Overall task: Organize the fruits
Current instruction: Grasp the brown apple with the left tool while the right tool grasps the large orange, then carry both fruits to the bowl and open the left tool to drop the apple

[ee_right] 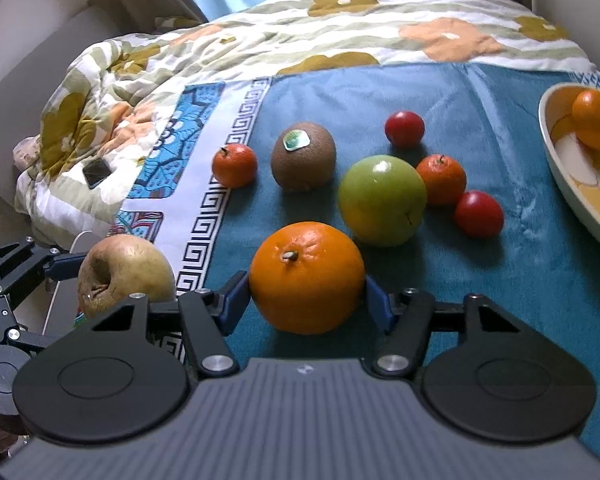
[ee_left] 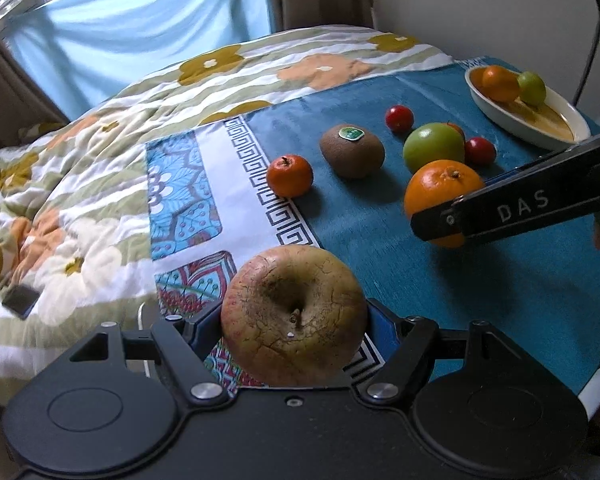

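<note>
My left gripper (ee_left: 294, 320) is shut on a wrinkled brownish apple (ee_left: 294, 316), held above the patterned edge of the blue cloth (ee_left: 380, 240); the same apple (ee_right: 126, 272) shows at the lower left of the right wrist view. My right gripper (ee_right: 306, 300) has both blue pads (ee_right: 236, 300) against the sides of a large orange (ee_right: 306, 276) that rests on the cloth. Behind it lie a green apple (ee_right: 382, 200), a kiwi (ee_right: 303, 156), two small mandarins (ee_right: 235, 165) (ee_right: 441, 179) and two red fruits (ee_right: 404, 129) (ee_right: 479, 214).
A cream bowl (ee_left: 540, 132) at the far right holds an orange (ee_left: 500, 82) and a small green fruit (ee_left: 532, 88). A flowered quilt (ee_right: 340, 40) covers the bed beyond the cloth, with a phone (ee_right: 97, 173) lying on it at the left.
</note>
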A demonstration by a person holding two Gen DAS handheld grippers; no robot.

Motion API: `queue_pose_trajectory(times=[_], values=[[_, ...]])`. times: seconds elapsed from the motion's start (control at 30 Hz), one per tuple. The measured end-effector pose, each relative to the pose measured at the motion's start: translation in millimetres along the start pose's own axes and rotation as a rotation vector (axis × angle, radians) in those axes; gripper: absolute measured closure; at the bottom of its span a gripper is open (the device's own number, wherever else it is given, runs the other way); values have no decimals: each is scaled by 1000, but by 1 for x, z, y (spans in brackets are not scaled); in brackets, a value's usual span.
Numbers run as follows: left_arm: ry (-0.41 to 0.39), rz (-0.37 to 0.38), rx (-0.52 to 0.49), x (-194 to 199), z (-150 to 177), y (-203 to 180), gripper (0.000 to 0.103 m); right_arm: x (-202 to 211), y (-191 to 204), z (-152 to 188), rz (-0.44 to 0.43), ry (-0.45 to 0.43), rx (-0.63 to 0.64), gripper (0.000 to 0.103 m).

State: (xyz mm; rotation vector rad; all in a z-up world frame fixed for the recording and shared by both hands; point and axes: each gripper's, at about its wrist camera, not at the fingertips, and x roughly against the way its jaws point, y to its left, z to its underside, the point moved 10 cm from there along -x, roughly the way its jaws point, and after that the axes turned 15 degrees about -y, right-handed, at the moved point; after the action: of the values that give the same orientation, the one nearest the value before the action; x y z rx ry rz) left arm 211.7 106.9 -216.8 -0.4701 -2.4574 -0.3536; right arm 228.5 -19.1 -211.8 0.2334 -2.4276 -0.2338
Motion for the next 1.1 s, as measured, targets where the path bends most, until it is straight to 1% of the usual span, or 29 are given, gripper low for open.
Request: queue_pose_trajectory(times=[0.2,0.3,0.53,0.8,0.97,1.1], values=[[-22,-47,57,23,-13,-1,25,22,-2,-14,-14,-34,2,27],[-42,-71,65,37,-24,-4,25,38,-6,-22,-22,-53,3,27],[-69,-115,93,64,-51,-27,25,75,-33,-42,-44,-83,20,27],[-101,-125,133,68,-89,-79,25,110,-93,-56,-33,-98,36,27],[-117,-103,141,61,-114,-123,25,130,-143,-67,-19,-110,36,27],[-117,-75,139,47,-129,-158,25,140,-187,-72,-5,-116,33,27]])
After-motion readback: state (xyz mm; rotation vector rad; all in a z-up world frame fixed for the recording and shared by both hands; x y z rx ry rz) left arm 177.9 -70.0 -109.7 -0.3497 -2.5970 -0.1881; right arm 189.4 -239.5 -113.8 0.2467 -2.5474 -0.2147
